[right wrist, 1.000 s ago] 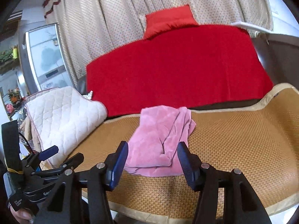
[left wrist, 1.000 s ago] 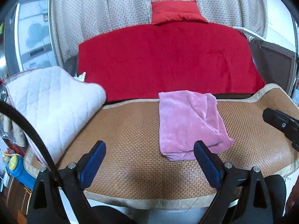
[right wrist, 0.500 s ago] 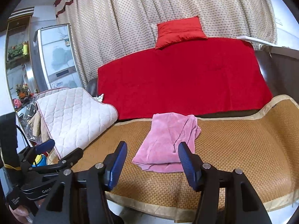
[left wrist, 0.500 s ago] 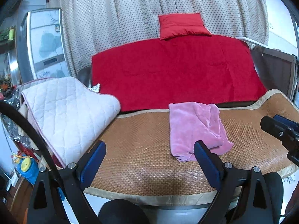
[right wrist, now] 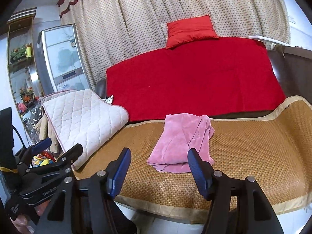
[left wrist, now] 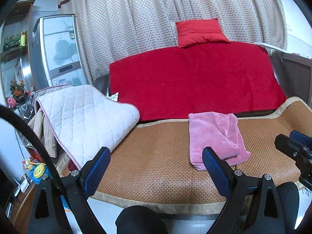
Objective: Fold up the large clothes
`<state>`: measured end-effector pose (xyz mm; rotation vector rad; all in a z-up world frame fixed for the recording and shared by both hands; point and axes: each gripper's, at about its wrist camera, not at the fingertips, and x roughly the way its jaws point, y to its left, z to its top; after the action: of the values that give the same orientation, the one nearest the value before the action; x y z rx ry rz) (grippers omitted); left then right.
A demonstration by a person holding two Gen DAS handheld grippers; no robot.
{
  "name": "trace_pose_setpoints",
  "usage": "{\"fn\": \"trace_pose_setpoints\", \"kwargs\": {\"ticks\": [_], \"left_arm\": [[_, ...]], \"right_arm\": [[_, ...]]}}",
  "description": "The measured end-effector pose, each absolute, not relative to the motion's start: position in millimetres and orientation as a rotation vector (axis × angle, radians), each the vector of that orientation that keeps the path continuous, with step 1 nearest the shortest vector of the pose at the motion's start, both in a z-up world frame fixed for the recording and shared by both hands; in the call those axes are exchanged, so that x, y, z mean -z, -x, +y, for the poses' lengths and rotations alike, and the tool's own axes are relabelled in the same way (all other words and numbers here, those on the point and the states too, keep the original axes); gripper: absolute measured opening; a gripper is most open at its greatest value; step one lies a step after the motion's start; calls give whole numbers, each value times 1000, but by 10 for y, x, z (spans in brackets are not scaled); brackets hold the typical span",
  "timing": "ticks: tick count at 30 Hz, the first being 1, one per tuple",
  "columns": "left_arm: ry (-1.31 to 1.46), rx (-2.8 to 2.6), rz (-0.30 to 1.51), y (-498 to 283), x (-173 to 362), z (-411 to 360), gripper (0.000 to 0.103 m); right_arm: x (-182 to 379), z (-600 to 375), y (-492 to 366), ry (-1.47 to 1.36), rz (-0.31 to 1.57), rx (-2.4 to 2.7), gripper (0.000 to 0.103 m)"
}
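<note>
- Presently my left hand-held gripper (left wrist: 154,162) stands released, its blue pads wide apart with nothing between them; it hangs over the near edge of the woven rattan mat (left wrist: 159,152).
- My right hand-held gripper (right wrist: 159,165) is likewise released. Its jaws have just been opening a little, and no cloth lies between the pads.
- Task item: the pink garment (right wrist: 182,140) lies folded on the mat, clear of both grippers. In the left wrist view it sits right of centre (left wrist: 215,136), its far edge close to the mat's back border.
- Fold condition: the left side is flat and straight-edged; the right side shows bunched, overlapping layers. The near corner is doubled under.
- Left of the garment, a white quilted pad (left wrist: 85,117) drapes over the mat's left end, well apart from the garment.
- Behind the mat, a red blanket (left wrist: 195,81) covers the backrest, with a red cushion (left wrist: 199,32) on top against a dotted curtain (left wrist: 146,15).
- A refrigerator (left wrist: 58,48) stands at far left.
- The right gripper's tip shows at the right edge of the left wrist view; the left gripper shows at lower left of the right wrist view.
</note>
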<state>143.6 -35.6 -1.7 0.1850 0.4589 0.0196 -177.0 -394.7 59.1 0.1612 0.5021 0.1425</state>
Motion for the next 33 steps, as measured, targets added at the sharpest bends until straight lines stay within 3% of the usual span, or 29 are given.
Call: {"fn": "trace_pose_setpoints", "kwargs": {"ticks": [33], "left_arm": [[-130, -36, 420, -1265, -142, -126, 95]], "right_arm": [[-601, -3740, 1822, -137, 511, -147, 65]]}}
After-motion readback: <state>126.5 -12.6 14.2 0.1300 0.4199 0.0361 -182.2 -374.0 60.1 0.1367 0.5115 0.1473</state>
